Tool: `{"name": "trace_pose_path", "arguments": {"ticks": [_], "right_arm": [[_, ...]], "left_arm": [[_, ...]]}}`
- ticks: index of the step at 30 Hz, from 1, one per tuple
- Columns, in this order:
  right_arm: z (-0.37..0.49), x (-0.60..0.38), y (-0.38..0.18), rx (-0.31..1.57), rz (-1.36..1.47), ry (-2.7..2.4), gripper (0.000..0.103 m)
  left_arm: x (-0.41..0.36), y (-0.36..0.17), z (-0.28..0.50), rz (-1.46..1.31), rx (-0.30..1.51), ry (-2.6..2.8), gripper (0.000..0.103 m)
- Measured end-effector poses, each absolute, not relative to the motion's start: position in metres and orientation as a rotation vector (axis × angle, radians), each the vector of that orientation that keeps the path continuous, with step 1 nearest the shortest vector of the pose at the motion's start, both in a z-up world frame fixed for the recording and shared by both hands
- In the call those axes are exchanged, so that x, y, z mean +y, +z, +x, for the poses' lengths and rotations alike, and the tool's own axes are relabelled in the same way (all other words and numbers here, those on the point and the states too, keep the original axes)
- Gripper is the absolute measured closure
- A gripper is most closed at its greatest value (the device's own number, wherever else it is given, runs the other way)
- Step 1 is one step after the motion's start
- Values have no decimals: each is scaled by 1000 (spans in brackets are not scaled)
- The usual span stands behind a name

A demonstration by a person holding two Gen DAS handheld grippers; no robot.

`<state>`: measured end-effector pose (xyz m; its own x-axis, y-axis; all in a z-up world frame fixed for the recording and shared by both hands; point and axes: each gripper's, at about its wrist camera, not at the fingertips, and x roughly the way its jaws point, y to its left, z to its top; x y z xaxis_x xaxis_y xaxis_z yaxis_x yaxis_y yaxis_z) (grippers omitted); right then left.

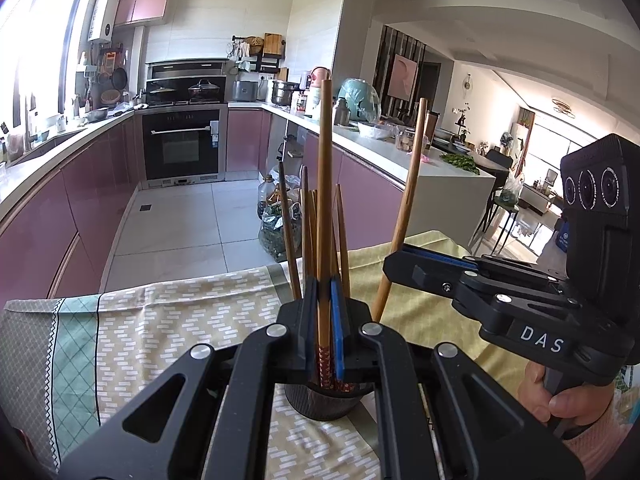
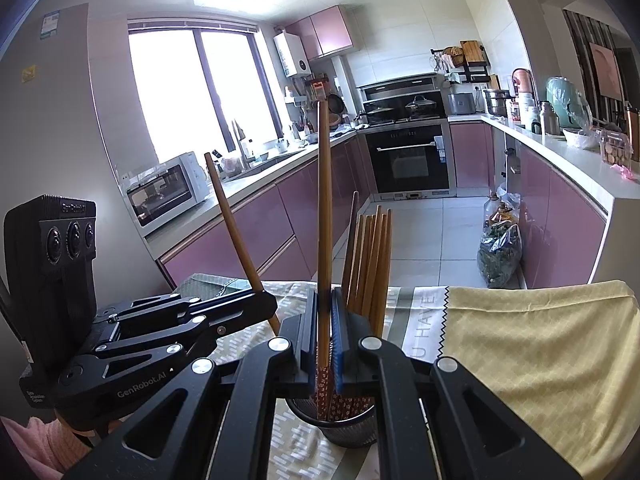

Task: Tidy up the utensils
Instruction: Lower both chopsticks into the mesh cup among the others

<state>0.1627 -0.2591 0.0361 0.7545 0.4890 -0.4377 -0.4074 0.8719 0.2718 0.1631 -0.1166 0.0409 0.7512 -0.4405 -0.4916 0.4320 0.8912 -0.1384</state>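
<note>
A dark mesh holder cup (image 1: 322,402) stands on the cloth-covered table, also in the right wrist view (image 2: 348,428), with several brown chopsticks (image 1: 306,232) upright in it. My left gripper (image 1: 324,304) is shut on one chopstick (image 1: 325,184), held upright with its patterned end at the cup's mouth. My right gripper (image 2: 324,312) is shut on another chopstick (image 2: 324,200), also upright above the cup. Each gripper shows in the other's view, the right (image 1: 394,268) and the left (image 2: 268,304), each pinching its chopstick (image 1: 408,184) (image 2: 234,232).
The table carries a patterned green and white cloth (image 1: 180,320) and a yellow cloth (image 2: 540,340). Beyond are pink kitchen cabinets (image 1: 80,200), an oven (image 1: 180,144), a white microwave (image 2: 168,192) and bags on the tiled floor (image 2: 500,248).
</note>
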Motion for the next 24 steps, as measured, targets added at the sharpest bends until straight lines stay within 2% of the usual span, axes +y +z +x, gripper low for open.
{"name": "trace_pose_path", "arguments": {"ticks": [24], "right_arm": [[176,-252,14,596,158,494,97]], "left_arm": [[-130,10,178,37,642,-505,96]]}}
